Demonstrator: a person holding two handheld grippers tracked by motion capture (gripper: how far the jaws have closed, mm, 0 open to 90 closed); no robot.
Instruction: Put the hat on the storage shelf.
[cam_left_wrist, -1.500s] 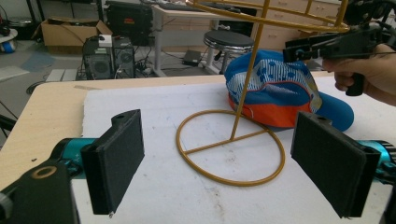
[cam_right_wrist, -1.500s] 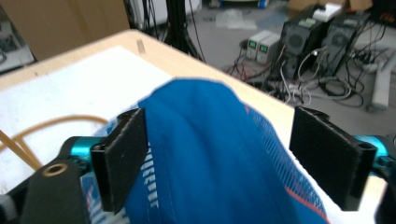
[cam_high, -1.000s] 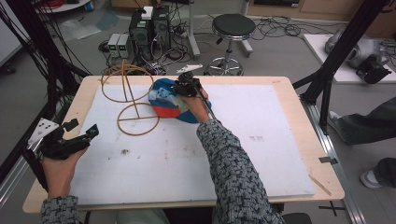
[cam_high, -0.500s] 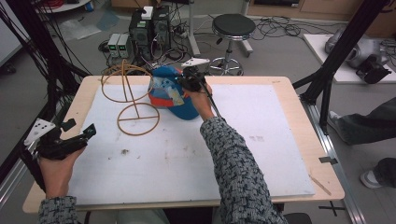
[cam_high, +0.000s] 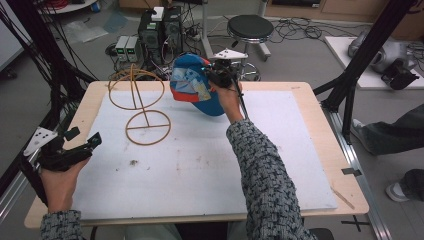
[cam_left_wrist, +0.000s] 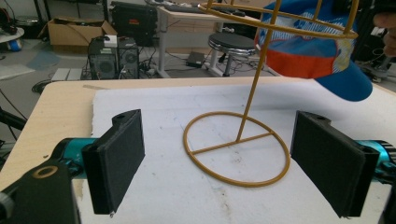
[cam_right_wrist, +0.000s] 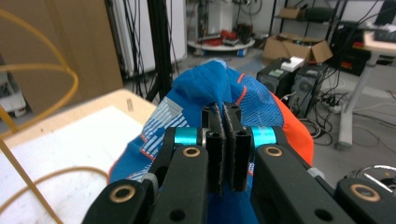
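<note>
A blue cap (cam_high: 192, 90) with orange and pale-blue panels hangs in the air over the far middle of the table, just right of a yellow wire stand (cam_high: 142, 107). My right gripper (cam_high: 212, 75) is shut on the cap's blue fabric; in the right gripper view the pads (cam_right_wrist: 225, 116) pinch a fold of the cap (cam_right_wrist: 201, 86), with the stand's wire (cam_right_wrist: 37, 66) off to the left. My left gripper (cam_high: 85, 136) rests open at the table's left edge. In its own view the left gripper (cam_left_wrist: 224, 163) faces the stand's ring base (cam_left_wrist: 236, 149), with the cap (cam_left_wrist: 317, 60) beyond the upper hoop.
A white mat (cam_high: 200, 165) covers most of the wooden table (cam_high: 300, 90). Behind the far edge stand computer cases (cam_high: 160, 25) and a black stool (cam_high: 250, 27). Black frame posts (cam_high: 350, 100) rise at the right and left sides.
The right hand has lifted the cap off the mat and carried it up and toward the far edge. The left hand and the wire stand have not moved.
</note>
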